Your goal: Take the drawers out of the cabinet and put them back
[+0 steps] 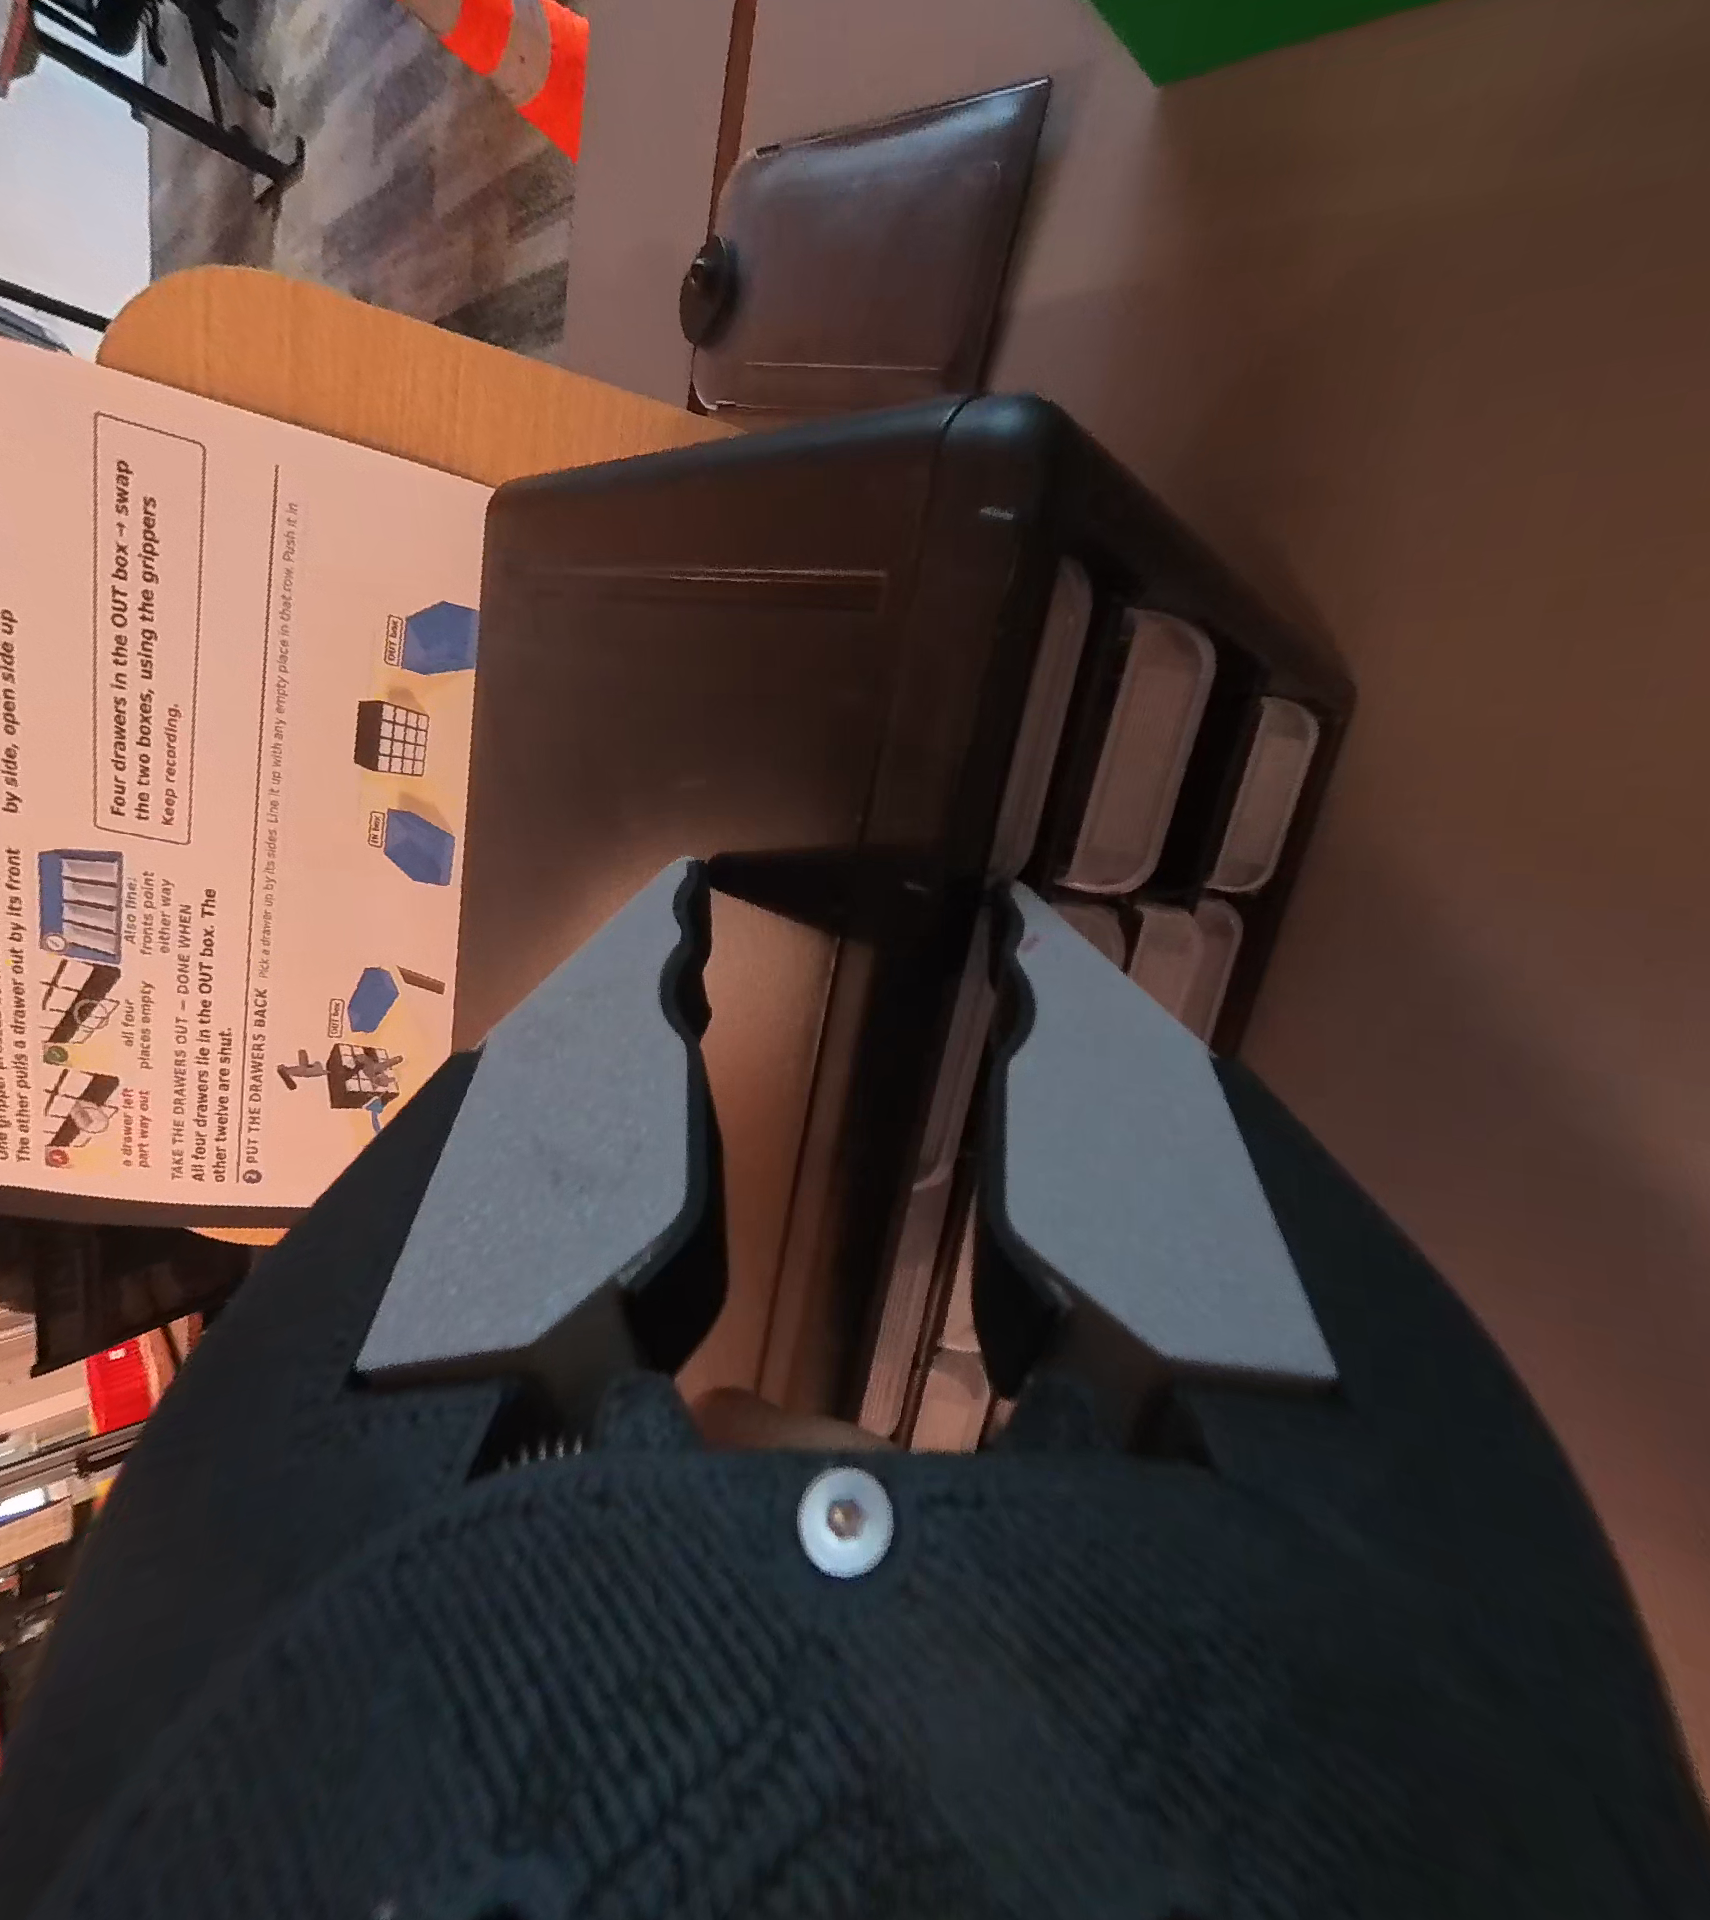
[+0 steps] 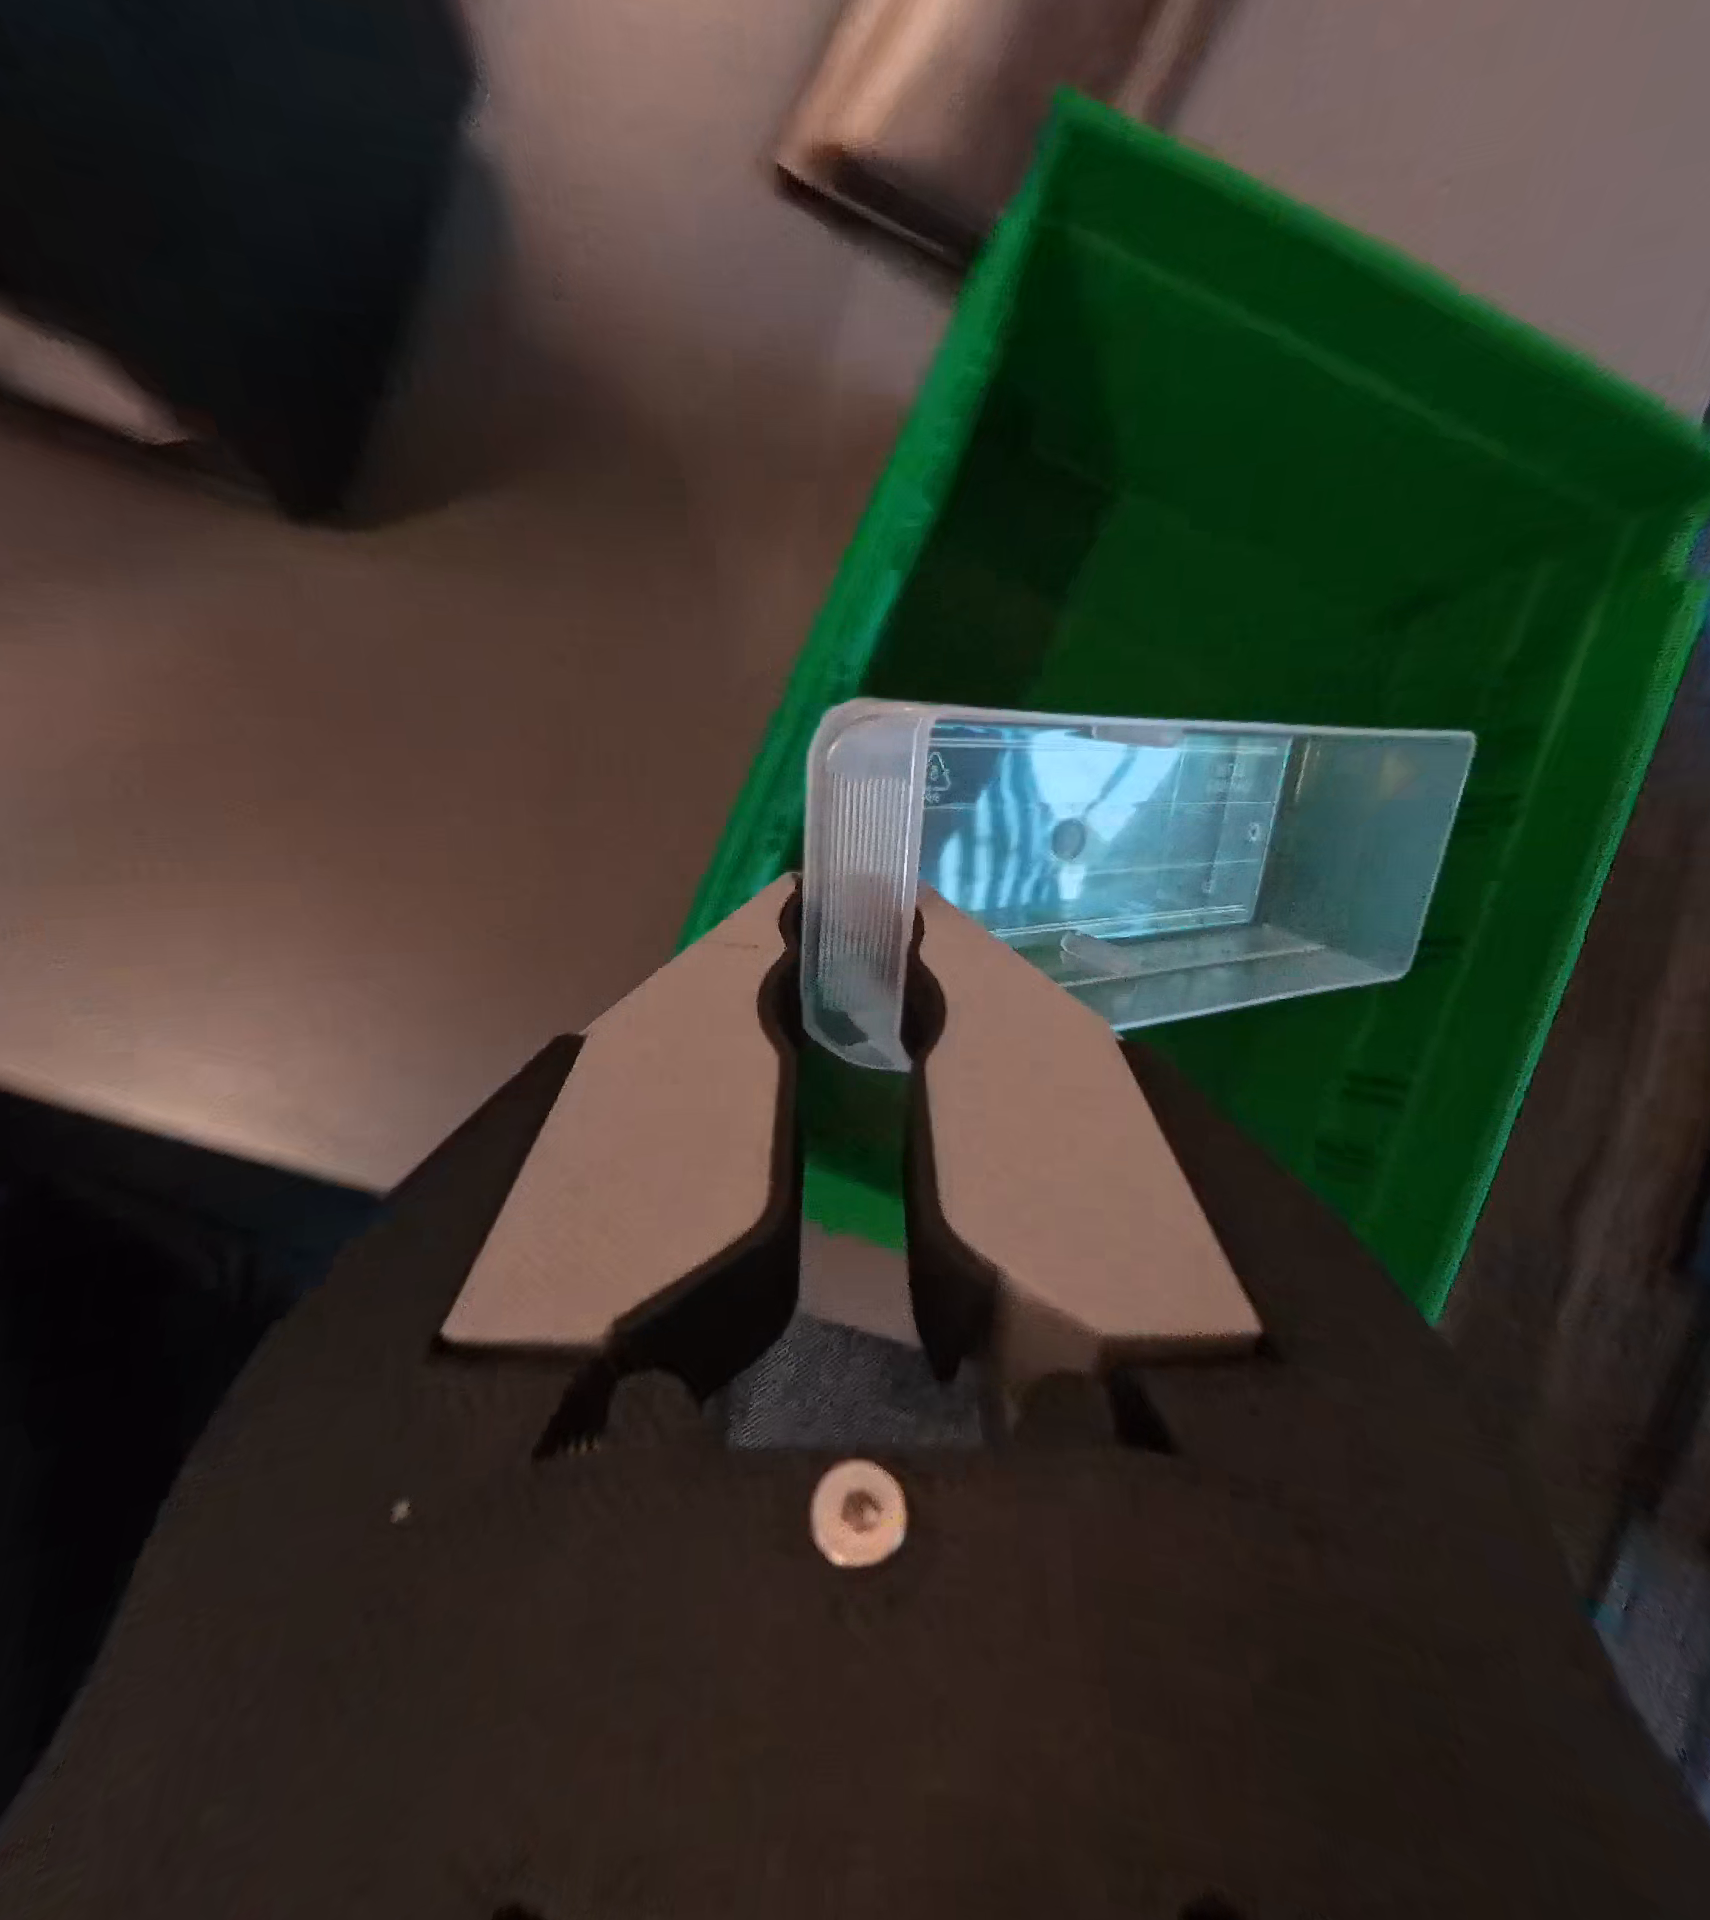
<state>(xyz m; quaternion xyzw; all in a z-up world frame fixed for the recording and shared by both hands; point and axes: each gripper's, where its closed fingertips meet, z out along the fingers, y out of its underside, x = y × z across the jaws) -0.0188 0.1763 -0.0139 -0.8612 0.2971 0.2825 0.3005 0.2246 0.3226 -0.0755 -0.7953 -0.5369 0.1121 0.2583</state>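
Jaws of your right gripper (image 2: 856,961) are closed on the clear drawer (image 2: 1142,862) by its front tab, long axis pointing away over the green bin (image 2: 1246,436). Your left gripper (image 1: 846,925) stands parted and empty beside the cabinet (image 1: 726,665) on the bench (image 1: 1505,935).

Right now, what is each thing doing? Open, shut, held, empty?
Left gripper: open, holding nothing, by the cabinet.
Right gripper: shut on the clear drawer's front.
Clear drawer: out, held over the green box, empty.
Green box: open-topped.
Cabinet: several drawers in.
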